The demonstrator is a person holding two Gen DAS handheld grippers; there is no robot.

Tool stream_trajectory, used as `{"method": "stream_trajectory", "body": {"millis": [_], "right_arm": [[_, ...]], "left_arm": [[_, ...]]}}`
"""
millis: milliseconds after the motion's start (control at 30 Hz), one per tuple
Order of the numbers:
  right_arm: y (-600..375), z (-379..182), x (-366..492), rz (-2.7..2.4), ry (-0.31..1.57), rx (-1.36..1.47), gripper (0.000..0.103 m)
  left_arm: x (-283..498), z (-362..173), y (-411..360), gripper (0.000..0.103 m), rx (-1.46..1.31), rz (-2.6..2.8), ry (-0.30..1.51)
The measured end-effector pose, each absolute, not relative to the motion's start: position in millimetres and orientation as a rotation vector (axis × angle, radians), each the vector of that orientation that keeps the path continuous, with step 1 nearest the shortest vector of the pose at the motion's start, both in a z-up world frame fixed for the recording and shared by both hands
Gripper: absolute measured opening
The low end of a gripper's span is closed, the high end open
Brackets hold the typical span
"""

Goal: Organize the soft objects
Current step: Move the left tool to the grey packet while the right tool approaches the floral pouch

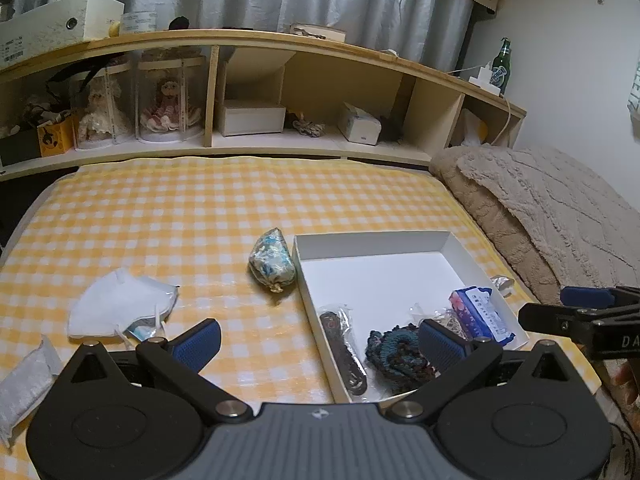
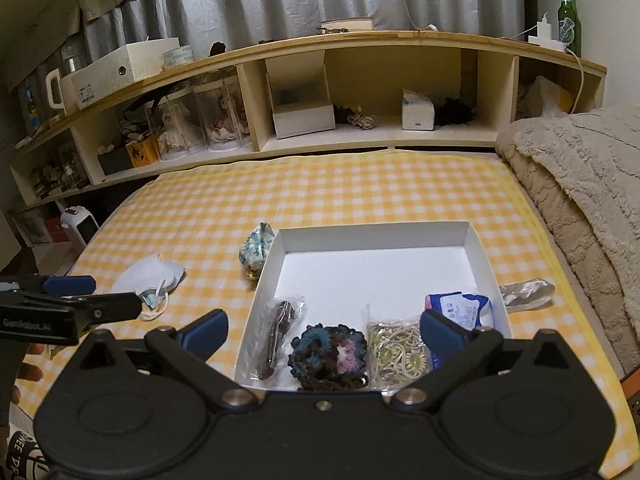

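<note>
A white shallow box (image 1: pixel 372 240) (image 2: pixel 372 230) lies on the yellow checked cloth. In it are a dark crocheted scrunchie (image 1: pixel 394 354) (image 2: pixel 328 354), a bagged dark item (image 1: pixel 346 354) (image 2: pixel 278 334), a bag of hair ties (image 2: pixel 394 350) and a blue tissue pack (image 1: pixel 480 312) (image 2: pixel 460 308). A floral pouch (image 1: pixel 272 260) (image 2: pixel 256 250) lies just left of the box. White face masks (image 1: pixel 120 304) (image 2: pixel 152 280) lie further left. My left gripper (image 1: pixel 320 340) is open and empty above the box's near left edge. My right gripper (image 2: pixel 324 330) is open and empty above the box's near end.
A silver packet (image 1: pixel 24 384) lies at the near left of the cloth, a crumpled clear wrapper (image 2: pixel 524 290) right of the box. A beige blanket (image 1: pixel 540 216) (image 2: pixel 580 184) is piled on the right. A wooden shelf (image 1: pixel 248 40) with dolls and boxes stands behind.
</note>
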State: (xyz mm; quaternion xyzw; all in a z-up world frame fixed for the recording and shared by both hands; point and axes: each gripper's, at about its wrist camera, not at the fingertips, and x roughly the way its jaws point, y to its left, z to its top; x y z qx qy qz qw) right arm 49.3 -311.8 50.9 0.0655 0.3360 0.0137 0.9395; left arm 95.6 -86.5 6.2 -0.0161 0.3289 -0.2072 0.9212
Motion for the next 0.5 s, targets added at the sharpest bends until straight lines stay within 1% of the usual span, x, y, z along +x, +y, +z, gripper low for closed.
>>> {"method": "stream_trajectory", "body": {"millis": [300,500], "right_arm": [[-304,43,57,0.016,0.674,0.168,0.103],[-290,35,71,0.020,0.668,0.166,0.103]], "left_arm": [[103,1,-61,0.103,-0.020,-0.415,0.666],[119,-9,-22,0.103,-0.003,-0.378,0.675]]}}
